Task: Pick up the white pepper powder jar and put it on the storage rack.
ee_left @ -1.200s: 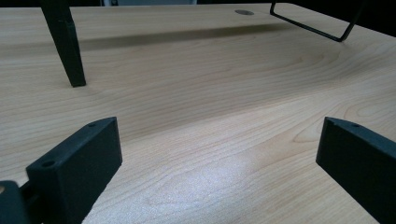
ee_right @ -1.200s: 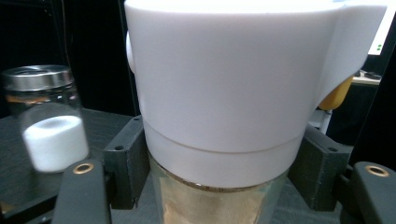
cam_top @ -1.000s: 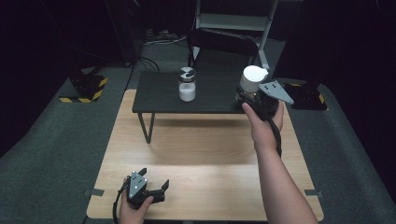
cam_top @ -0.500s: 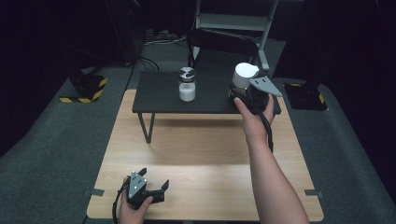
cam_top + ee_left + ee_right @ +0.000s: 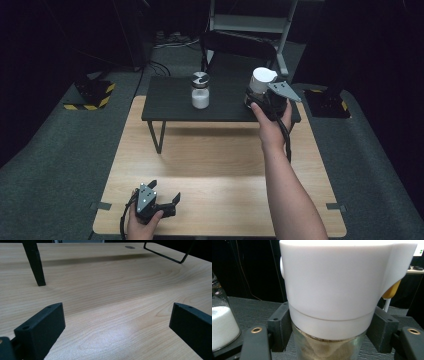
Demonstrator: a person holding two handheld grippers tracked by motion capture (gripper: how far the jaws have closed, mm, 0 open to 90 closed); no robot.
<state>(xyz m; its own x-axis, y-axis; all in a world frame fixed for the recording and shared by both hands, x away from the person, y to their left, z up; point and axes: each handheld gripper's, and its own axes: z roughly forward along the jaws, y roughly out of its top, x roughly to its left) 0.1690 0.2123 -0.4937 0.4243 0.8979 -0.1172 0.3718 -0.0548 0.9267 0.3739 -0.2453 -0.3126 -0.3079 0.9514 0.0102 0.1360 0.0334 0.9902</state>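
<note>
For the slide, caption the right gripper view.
Right gripper clamped on a white-capped glass jar of brownish powder, beside a shaker of white grains on the black shelf.

My work surface: a pale wooden table with a low black riser standing on it.

I see a salt jar at the riser's middle and a white-capped jar near its right end; my left gripper rests on the wood well in front of the riser.
</note>
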